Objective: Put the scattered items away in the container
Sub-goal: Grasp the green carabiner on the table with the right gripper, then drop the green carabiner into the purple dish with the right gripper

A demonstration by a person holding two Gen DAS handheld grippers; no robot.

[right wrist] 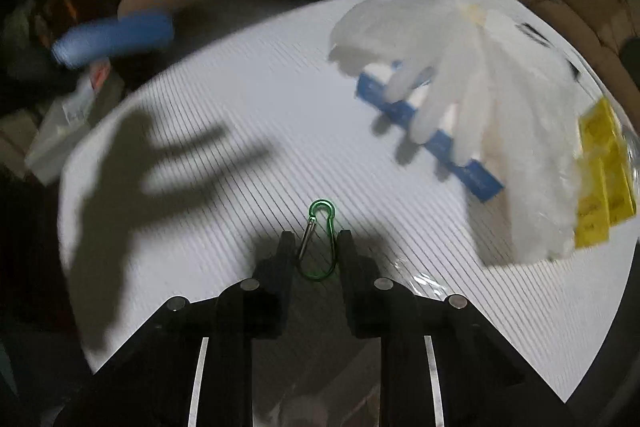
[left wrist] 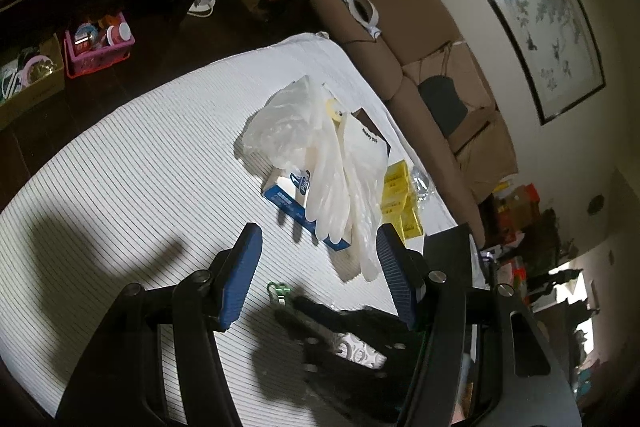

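My right gripper is narrowed around the green carabiner near the striped table's front edge, fingers flanking it; contact I can't confirm. My left gripper hangs half-open, empty. Next, I reckon: squeeze firmly, lift, carry it to the container, which I can't pick out.

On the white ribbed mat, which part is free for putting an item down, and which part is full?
Free: the wide stretch of the white ribbed mat left of the blue-edged box and beyond the small green carabiner, crossed only by shadows. Crowded: the right side, where translucent white gloves drape over the box beside the yellow packets.
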